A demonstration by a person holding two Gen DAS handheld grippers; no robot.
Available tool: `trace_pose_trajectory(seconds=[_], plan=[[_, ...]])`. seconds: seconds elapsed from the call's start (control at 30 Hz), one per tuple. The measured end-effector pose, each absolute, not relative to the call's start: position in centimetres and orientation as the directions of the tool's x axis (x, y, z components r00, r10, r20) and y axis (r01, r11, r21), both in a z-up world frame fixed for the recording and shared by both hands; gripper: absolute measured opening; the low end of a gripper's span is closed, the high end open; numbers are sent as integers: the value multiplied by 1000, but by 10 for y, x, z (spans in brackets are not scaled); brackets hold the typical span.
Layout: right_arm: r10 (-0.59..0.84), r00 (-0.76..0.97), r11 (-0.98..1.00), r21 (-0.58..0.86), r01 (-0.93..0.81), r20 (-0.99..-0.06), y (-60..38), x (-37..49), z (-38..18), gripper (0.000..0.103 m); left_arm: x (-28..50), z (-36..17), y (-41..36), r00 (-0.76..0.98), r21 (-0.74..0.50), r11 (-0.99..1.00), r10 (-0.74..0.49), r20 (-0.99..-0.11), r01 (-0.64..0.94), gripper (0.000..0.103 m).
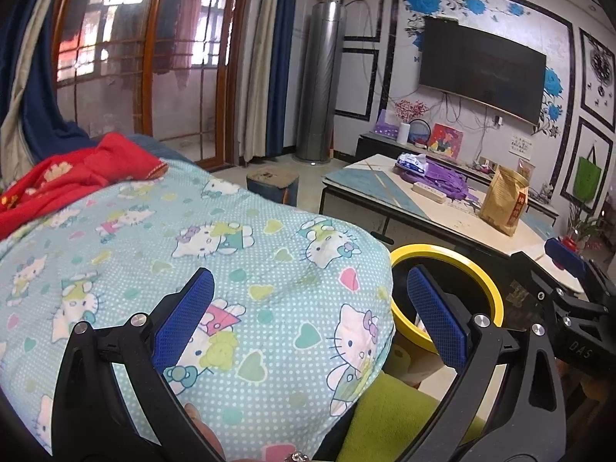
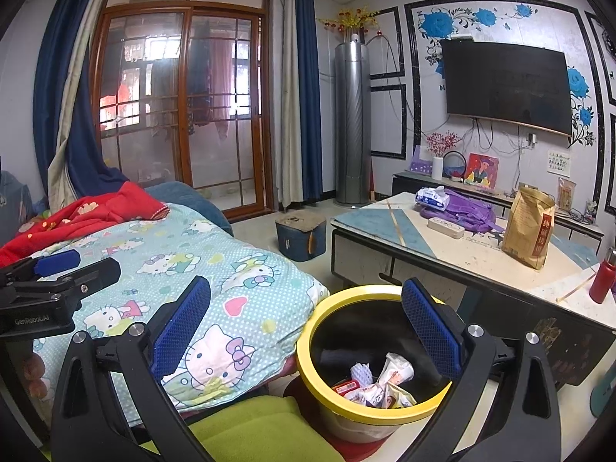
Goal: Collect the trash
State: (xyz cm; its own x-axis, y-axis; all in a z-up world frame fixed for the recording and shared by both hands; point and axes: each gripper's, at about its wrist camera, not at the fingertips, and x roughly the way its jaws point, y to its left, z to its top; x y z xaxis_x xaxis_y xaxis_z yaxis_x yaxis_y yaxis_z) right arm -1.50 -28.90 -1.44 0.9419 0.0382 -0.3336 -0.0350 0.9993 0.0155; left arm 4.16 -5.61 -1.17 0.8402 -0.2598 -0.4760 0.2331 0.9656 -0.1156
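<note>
Both tongs stand wide and empty: the left gripper (image 1: 308,317) hangs over the quilt (image 1: 215,254), the right gripper (image 2: 306,327) beside it, over the near edge of the bin (image 2: 308,350). That yellow-rimmed bin sits on the floor between the quilt's corner and the table (image 2: 389,217), just under the right tongs, with its right pad (image 2: 431,327) already above the opening; from the left tongs it shows only as a slice of rim (image 1: 487,288) past the quilt, to their right. Wrappers (image 2: 389,377) already lie at the bottom, so I'd guess the work now is finding the next scrap. None lies between either pair of fingers, and I cannot pick out loose rubbish on the quilt. The table holds a tissue pack (image 2: 433,196), a brown bag (image 2: 529,227) and a power strip (image 2: 444,228), which look like keepers. To do it well, swing out to look before closing, come down straight on anything small, and keep the bin upright.
</note>
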Motion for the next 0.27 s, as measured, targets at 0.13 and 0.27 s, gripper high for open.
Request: trace_pose_trajectory(seconds=[0.13,0.27], plan=[[145,897,989,48,-138,-417,-251,18,-12,97,60,-15,-5,820,-186,980,-168,-547,77,92],[381,717,917,142,-372,-584,-145,67,-17,97,63,-23,127,774,-157,937,153,-615,-311,92]])
